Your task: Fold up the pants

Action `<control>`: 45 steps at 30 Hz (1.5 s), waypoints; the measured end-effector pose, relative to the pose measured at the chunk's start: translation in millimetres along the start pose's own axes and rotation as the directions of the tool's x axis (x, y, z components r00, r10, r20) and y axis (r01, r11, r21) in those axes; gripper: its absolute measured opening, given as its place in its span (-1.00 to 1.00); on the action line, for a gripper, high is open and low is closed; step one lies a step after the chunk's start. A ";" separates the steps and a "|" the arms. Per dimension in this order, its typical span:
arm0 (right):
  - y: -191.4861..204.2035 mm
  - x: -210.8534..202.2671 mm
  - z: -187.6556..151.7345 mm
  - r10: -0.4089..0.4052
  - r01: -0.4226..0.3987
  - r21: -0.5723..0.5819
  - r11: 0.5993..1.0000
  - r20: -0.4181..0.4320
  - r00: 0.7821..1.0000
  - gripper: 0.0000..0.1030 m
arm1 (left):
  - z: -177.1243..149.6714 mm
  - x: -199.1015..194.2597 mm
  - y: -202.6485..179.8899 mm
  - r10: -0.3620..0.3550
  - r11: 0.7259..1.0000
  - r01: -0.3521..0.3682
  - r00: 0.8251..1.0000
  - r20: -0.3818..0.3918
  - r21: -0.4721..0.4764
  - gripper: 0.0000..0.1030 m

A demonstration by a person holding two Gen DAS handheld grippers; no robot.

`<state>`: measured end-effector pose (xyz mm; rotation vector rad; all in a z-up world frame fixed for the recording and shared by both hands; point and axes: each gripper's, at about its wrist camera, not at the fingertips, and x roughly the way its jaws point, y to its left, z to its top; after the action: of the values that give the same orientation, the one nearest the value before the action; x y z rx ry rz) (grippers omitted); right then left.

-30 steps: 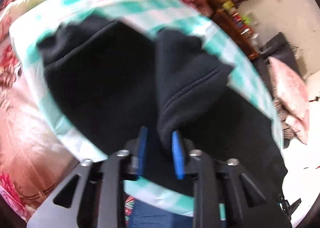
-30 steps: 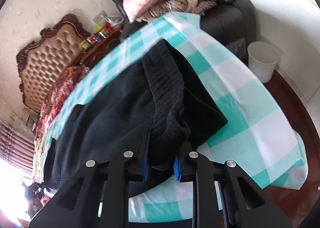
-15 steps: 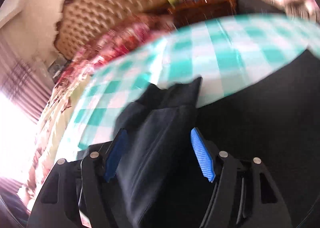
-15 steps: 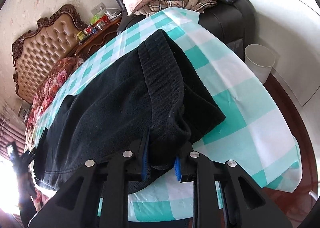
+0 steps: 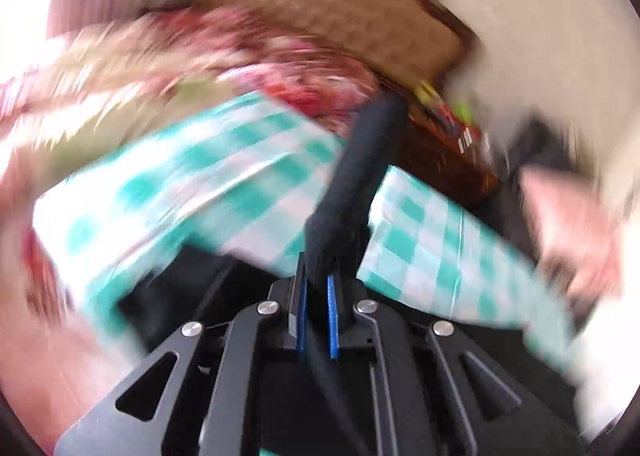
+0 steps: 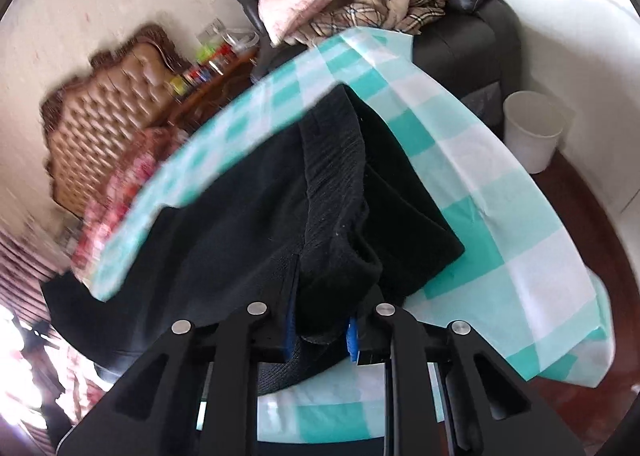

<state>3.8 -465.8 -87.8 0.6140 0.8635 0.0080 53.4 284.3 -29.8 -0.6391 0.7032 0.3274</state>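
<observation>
The black pants (image 6: 248, 216) lie spread on a table under a teal-and-white checked cloth (image 6: 500, 216). My right gripper (image 6: 320, 330) is shut on the ribbed waistband (image 6: 336, 176) near the table's front edge and holds it bunched up. In the blurred left wrist view my left gripper (image 5: 318, 288) is shut on a narrow fold of the black pants (image 5: 356, 184), which stands up above the checked cloth (image 5: 224, 172). The rest of the pants shows dark beneath that gripper.
A white bin (image 6: 534, 128) stands on the dark floor at the right. A dark armchair (image 6: 464, 40) piled with pink pillows is behind the table. A tufted headboard (image 6: 108, 104), a floral bed and a cluttered wooden nightstand (image 6: 212, 76) are at the left.
My left gripper was open around the pants leg half a second ago; it has closed on the fabric and swung, lifting it. My right gripper keeps its hold and has barely moved.
</observation>
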 end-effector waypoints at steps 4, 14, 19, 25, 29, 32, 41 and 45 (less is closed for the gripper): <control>8.9 -7.1 6.0 0.015 -0.015 -0.007 1.000 0.011 1.000 -0.65 | -34.1 13.0 94.3 -0.066 0.966 0.036 0.992 -0.112 -0.255 -0.86; 4.7 14.0 5.1 -0.044 0.045 0.014 0.999 -0.064 0.997 -0.44 | -59.7 42.2 141.4 -0.221 0.899 0.155 0.968 -0.121 -0.409 -0.36; -2.6 16.3 11.9 0.002 0.002 0.059 0.998 -0.073 0.997 -0.62 | -42.5 45.6 135.0 -0.185 0.923 0.129 0.975 -0.126 -0.362 -0.84; -16.4 -17.0 28.2 0.098 -0.092 0.109 0.990 -0.045 0.994 -0.65 | -29.2 15.7 123.9 -0.200 0.918 0.144 0.973 -0.116 -0.368 -0.85; -36.7 19.3 15.5 0.027 -0.008 0.146 0.989 -0.130 0.991 -0.65 | -60.3 44.9 146.8 -0.165 0.891 0.051 0.962 -0.216 -0.451 -0.85; -33.1 10.3 15.8 0.040 -0.025 0.136 0.990 -0.110 0.993 -0.65 | -54.0 31.8 141.6 -0.174 0.903 0.085 0.969 -0.177 -0.422 -0.85; -29.8 21.2 1.4 -0.076 0.080 0.030 0.996 -0.125 0.989 -0.64 | -63.6 44.2 142.3 -0.125 0.925 0.033 0.967 -0.221 -0.378 -0.75; -16.8 15.6 0.5 -0.190 0.182 -0.100 0.978 -0.083 0.978 -0.48 | -61.0 27.6 146.6 -0.081 0.938 0.015 0.981 -0.176 -0.345 0.04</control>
<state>10.5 -476.1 -107.2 0.4477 1.0024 -0.0938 -27.3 359.0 -147.7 -1.0284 0.8174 0.3502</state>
